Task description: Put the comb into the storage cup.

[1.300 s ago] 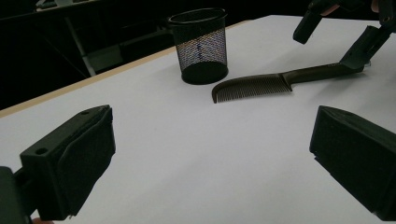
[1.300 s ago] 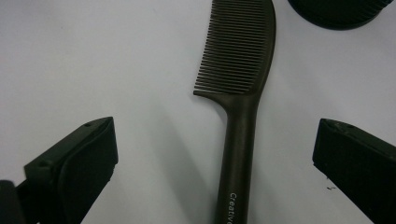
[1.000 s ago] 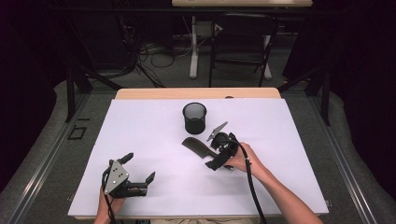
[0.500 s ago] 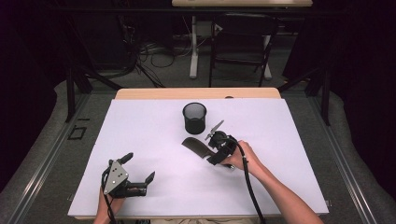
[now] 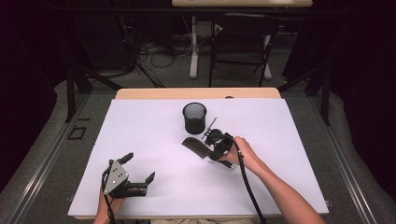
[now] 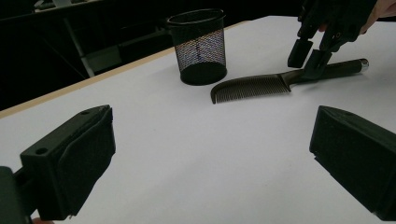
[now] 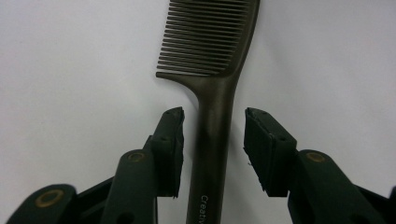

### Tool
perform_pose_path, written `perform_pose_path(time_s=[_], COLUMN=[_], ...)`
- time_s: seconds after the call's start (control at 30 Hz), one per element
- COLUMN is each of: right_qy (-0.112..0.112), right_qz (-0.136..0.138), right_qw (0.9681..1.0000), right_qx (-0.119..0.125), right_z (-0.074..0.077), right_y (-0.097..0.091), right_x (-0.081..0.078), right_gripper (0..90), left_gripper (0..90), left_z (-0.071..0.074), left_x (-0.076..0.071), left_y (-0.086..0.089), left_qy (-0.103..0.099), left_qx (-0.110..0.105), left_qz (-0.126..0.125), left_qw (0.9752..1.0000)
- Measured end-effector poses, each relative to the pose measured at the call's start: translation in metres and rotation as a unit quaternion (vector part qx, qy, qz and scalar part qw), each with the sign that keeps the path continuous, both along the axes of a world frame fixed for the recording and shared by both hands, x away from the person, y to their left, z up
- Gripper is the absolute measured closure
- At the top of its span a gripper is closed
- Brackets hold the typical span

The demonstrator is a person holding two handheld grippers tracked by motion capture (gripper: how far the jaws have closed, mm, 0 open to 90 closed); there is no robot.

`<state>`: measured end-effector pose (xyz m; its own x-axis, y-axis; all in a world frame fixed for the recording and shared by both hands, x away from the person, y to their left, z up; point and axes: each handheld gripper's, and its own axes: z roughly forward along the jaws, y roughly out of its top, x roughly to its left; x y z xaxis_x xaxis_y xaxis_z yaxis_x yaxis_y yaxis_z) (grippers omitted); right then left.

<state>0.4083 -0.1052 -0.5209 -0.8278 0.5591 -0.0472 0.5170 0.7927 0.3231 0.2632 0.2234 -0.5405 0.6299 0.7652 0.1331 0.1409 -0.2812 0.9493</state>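
Observation:
A dark brown comb [image 5: 194, 146] lies flat on the white table, just in front of a black mesh cup [image 5: 194, 117]. My right gripper [image 5: 209, 150] points down over the comb's handle. In the right gripper view the handle [image 7: 214, 121] runs up between the two pads [image 7: 170, 144], with a narrow gap on each side. Its jaws have just been closing around the handle and do not press on it. My left gripper [image 5: 138, 167] rests at the front left, open and holding nothing. The left gripper view looks across at the cup [image 6: 200, 46], the comb [image 6: 254, 85] and the right gripper [image 6: 312, 55].
The white sheet [image 5: 140, 130] covers most of the wooden table. Beyond the far edge stand a chair [image 5: 240, 44], table legs and loose cables on the floor. A metal rail [image 5: 42, 158] runs along the table's left side.
The right gripper's jaws have narrowed around the comb's handle. Its hand has barely shifted. The left gripper has stayed where it was.

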Motion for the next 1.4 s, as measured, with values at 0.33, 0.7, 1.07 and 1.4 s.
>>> perform_pose_path(time_s=[0.33,0.7,1.07,1.4], right_qy=[0.012,0.016,0.018,-0.002], right_qz=[-0.009,-0.026,-0.031,-0.03], right_qw=[0.9996,0.9995,0.9991,0.9984], right_qx=[-0.024,0.001,0.019,0.048], right_z=[-0.006,-0.01,-0.009,0.004], right_y=[0.003,0.003,-0.002,-0.014], right_x=[0.005,0.004,0.003,-0.002], right_gripper=[63.2,71.3,72.2,72.4], left_gripper=[0.3,0.3,0.4,0.4], left_z=[0.0,0.0,0.0,0.0], left_x=[0.0,0.0,0.0,0.0], left_y=[0.0,0.0,0.0,0.0], left_qy=[0.001,0.001,0.001,0.002], left_qx=[-0.001,0.0,0.0,0.0], left_qz=[0.0,0.001,0.001,0.002], left_qw=[1.0,1.0,1.0,1.0])
